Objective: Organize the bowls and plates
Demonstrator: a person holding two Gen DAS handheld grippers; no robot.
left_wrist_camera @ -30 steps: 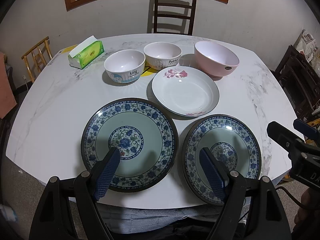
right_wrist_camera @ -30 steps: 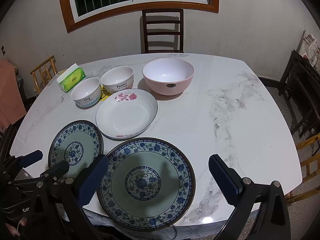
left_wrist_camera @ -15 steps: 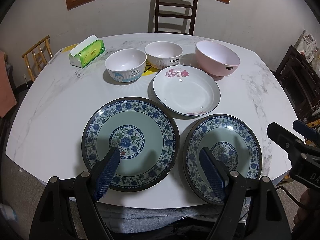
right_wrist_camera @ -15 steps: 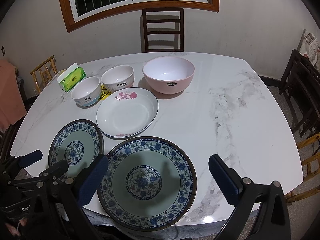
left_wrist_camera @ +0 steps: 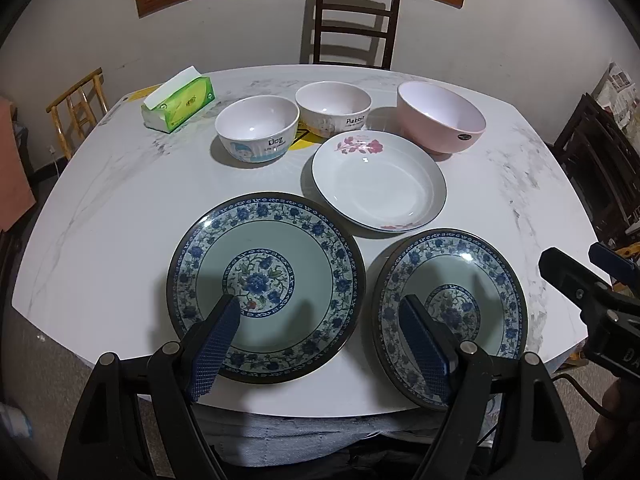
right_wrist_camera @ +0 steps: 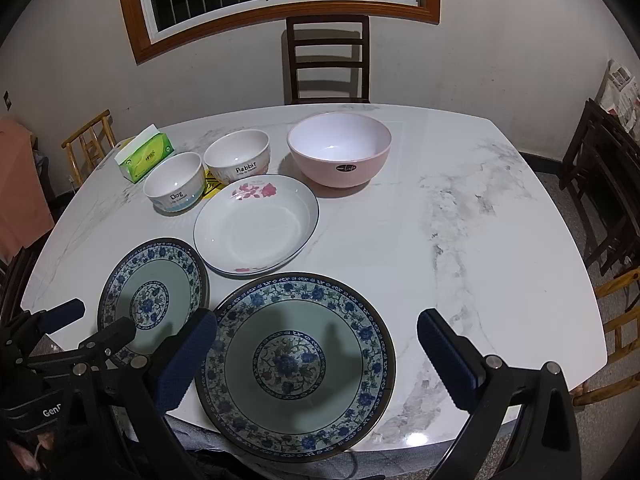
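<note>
Two blue floral plates lie side by side at the table's near edge: the left one [left_wrist_camera: 266,286] [right_wrist_camera: 154,292] and the right one [left_wrist_camera: 450,312] [right_wrist_camera: 294,364]. Behind them sit a white plate with pink flowers [left_wrist_camera: 378,182] [right_wrist_camera: 256,224], a "Dog" bowl [left_wrist_camera: 258,128] [right_wrist_camera: 174,182], a "Rabbit" bowl [left_wrist_camera: 334,108] [right_wrist_camera: 238,156] and a bigger pink bowl [left_wrist_camera: 440,120] [right_wrist_camera: 340,148]. My left gripper [left_wrist_camera: 318,312] hovers open above the gap between the blue plates. Open and holding nothing, my right gripper [right_wrist_camera: 318,324] hangs over the right blue plate.
A green tissue box [left_wrist_camera: 178,106] stands at the table's far left. A dark chair [right_wrist_camera: 328,60] is behind the white marble table [right_wrist_camera: 460,240], a yellow chair [left_wrist_camera: 78,106] at the left and dark chairs [right_wrist_camera: 608,200] at the right.
Almost nothing differs: both views have drifted very slightly, the dishes stay where they were and both grippers remain open.
</note>
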